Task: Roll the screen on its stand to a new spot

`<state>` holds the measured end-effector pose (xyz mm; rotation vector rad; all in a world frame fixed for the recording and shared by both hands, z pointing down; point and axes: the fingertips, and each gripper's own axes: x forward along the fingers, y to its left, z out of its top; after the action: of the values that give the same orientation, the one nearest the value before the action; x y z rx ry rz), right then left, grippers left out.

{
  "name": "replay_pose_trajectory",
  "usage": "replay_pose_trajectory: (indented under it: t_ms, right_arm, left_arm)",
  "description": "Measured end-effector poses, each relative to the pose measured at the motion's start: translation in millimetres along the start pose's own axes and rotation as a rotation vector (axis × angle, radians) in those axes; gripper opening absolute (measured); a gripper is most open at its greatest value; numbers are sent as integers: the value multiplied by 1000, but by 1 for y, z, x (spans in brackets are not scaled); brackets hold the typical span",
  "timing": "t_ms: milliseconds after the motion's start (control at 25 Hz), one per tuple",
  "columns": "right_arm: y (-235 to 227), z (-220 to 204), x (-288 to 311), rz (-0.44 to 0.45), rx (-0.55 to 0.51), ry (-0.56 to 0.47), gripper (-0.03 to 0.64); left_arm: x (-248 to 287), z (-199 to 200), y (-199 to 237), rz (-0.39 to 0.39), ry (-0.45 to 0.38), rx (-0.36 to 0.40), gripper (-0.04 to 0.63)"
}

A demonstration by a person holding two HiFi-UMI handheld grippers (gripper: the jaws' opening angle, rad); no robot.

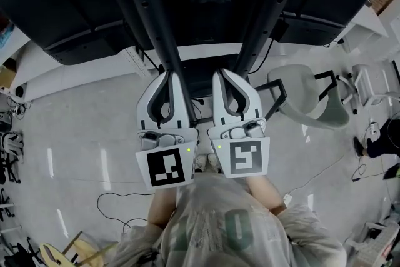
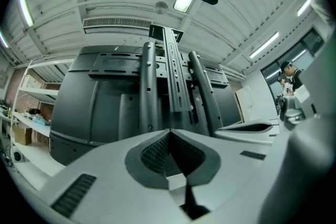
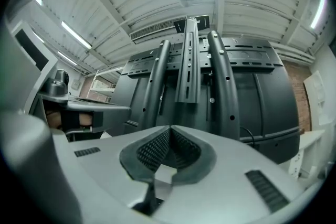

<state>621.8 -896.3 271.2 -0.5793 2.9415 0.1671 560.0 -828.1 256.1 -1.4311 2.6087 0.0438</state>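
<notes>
The screen [image 1: 62,3] stands straight ahead of both grippers, its dark back towards me; the head view cuts off its upper part and both side edges, and its front shows nowhere. The stand's two round poles [image 1: 153,22] run down from it to just beyond the gripper tips, with a flat slotted rail [image 2: 176,76] between them; the foot of the stand is hidden behind the grippers, so I cannot make out its wheels. The left gripper [image 1: 167,75] has its jaws pressed together with nothing between them, the left pole just ahead of its tip; the right gripper [image 1: 220,75] is closed the same way, empty, before the right pole; whether either tip touches a pole I cannot tell. A grey chair [image 1: 306,100] sits off to the right gripper's right.
</notes>
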Motion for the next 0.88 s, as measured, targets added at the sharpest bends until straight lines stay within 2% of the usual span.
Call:
replay_pose_trajectory:
  t_ms: [400,600,880]
  right_arm:
    - [-4,1,2,-17,-12,-4,20]
    - [-7,2,2,-21,-15,-2,20]
    - [-10,-2,2,-17,-24,1,20]
  left_arm:
    - [0,4,5,4,-7,3,15]
    - [1,3,5,-2,-6,-25,15]
    - [2,1,0,2,-7,3,15]
